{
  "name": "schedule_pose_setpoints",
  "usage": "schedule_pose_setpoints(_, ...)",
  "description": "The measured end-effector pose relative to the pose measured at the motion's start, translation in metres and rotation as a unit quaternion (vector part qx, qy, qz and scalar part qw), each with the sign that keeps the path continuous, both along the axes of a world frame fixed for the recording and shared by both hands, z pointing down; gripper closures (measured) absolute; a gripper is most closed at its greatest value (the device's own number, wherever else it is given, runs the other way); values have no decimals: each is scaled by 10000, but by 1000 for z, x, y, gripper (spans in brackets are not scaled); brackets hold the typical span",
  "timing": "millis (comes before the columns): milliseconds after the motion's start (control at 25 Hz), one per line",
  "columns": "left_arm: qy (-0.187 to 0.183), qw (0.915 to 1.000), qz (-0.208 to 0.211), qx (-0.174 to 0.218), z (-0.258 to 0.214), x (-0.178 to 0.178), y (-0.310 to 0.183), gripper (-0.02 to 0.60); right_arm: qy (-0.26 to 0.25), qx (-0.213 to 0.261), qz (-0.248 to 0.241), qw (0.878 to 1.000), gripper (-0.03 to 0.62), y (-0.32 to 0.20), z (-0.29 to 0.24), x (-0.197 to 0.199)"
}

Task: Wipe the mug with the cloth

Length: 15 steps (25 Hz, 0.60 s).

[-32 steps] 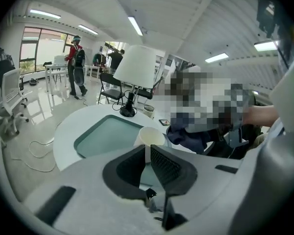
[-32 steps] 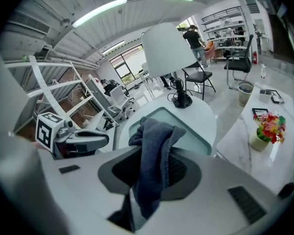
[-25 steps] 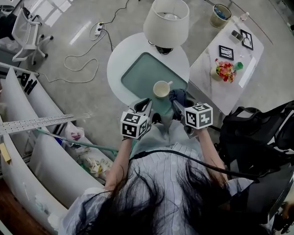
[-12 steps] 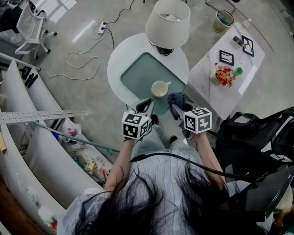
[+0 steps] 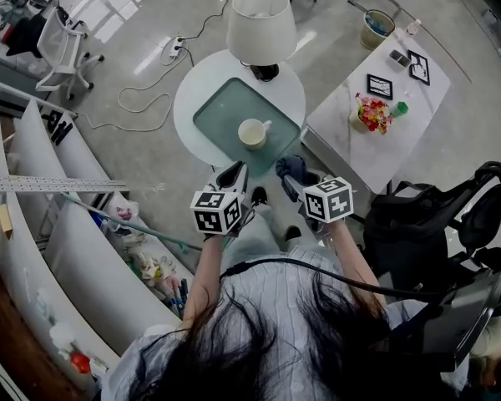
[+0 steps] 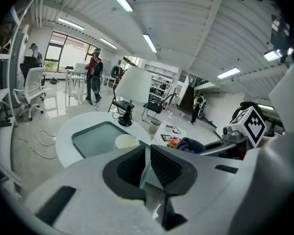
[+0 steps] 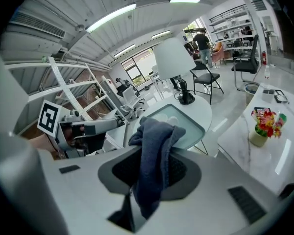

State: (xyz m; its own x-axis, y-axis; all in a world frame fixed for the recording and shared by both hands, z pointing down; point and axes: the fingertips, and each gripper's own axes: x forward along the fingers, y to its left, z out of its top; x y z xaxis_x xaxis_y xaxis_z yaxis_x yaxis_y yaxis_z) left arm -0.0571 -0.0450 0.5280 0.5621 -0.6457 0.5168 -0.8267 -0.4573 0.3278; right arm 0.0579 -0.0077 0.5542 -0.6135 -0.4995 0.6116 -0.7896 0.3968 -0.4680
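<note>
right gripper (image 7: 152,173) clenched on dark blue fleece cloth (image 7: 157,131) | left gripper (image 6: 146,155) closed, empty | cream ceramic mug (image 5: 252,132) untouched on round white desk (image 5: 194,98) | advice: steady mug first, then rub

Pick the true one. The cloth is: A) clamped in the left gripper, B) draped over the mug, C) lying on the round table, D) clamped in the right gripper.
D: the right gripper has its jaws shut on the cloth, while the mug stands bare on the round table.
</note>
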Motion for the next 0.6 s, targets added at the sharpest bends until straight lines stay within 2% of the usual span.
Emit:
schedule_pose_setpoints(280,1,9993,-375,83,-2,11,55,535,-132,105,-313,9994,500,43,1,11)
schedule_pose_setpoints(600,16,9982,-554,227,-5,25,116,536,-151,167,-661,9976,500,98,3,15)
